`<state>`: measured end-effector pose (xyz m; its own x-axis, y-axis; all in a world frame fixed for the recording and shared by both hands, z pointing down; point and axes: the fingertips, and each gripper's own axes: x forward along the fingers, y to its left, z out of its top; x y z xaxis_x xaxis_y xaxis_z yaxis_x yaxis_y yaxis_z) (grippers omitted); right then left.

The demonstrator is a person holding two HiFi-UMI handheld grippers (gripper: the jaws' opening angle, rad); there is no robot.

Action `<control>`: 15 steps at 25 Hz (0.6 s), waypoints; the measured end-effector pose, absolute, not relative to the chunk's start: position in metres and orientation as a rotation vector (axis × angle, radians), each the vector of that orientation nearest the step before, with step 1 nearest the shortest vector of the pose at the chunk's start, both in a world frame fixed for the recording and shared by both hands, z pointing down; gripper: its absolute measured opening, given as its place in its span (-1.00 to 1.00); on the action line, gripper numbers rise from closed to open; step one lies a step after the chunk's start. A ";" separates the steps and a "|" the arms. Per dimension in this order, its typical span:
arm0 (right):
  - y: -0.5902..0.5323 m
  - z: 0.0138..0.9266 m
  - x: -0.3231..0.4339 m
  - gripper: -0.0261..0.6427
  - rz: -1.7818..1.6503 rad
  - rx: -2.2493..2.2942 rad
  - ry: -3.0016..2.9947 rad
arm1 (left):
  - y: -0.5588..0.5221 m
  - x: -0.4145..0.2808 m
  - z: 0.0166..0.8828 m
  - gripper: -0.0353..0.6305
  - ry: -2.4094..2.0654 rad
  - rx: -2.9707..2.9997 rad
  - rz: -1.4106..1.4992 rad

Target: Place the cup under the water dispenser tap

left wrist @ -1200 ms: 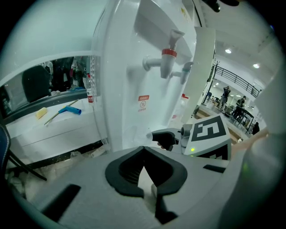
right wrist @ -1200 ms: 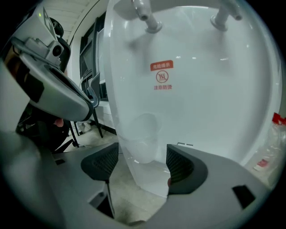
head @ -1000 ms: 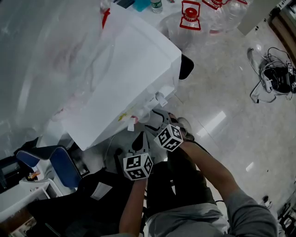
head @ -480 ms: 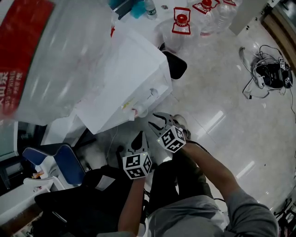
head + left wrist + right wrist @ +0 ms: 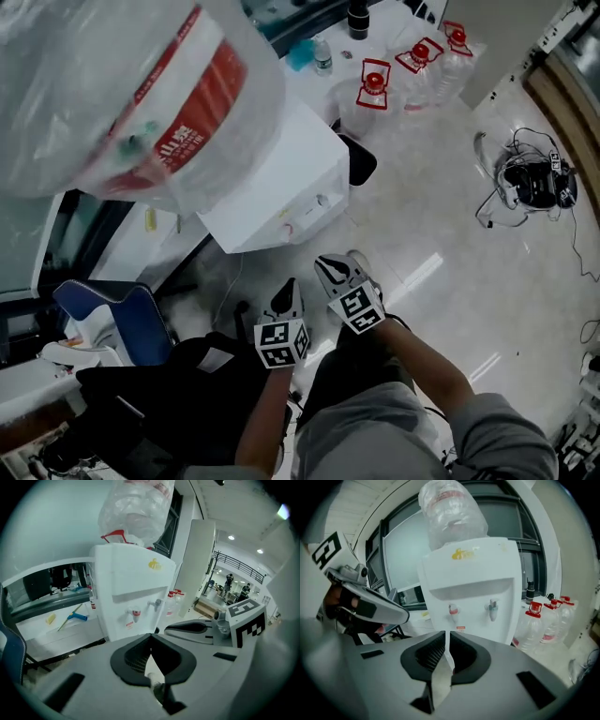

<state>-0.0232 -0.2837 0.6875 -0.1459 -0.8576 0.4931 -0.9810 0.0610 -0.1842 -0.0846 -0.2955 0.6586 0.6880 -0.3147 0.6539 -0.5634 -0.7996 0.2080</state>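
Both grippers are farther back from the dispenser [image 5: 281, 183].
Right gripper [image 5: 330, 266] jaws just closing to an empty slit; left gripper [image 5: 289, 287] jaws shut, empty; a clear bottle [image 5: 122, 103] sits on top.

White water dispenser [image 5: 471, 588] upright at frame centre, red tap [image 5: 453, 610] and grey tap [image 5: 491, 605] side by side, thin white cup [image 5: 440, 681] pinched edge-on in right gripper [image 5: 446, 637] at lower centre

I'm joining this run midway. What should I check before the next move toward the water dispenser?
1. Cup located: not ok, none shows in any view.
2. Right gripper free: ok, jaws have just been closing, nothing between them.
3. Left gripper free: ok, jaws together, empty.
4. Red tap and grey tap in sight: ok, both unobstructed.
5. Spot under the taps: cannot tell, hidden behind the grippers.
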 end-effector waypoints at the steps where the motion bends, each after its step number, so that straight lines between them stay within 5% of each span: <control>1: -0.280 0.677 -0.024 -0.83 0.709 1.878 -2.087 | -0.294 -0.086 0.650 -0.87 -0.688 2.507 0.853; 15: -0.251 0.507 -0.047 -0.89 0.609 2.026 -2.189 | -0.272 -0.103 0.509 -0.87 -0.652 2.615 0.629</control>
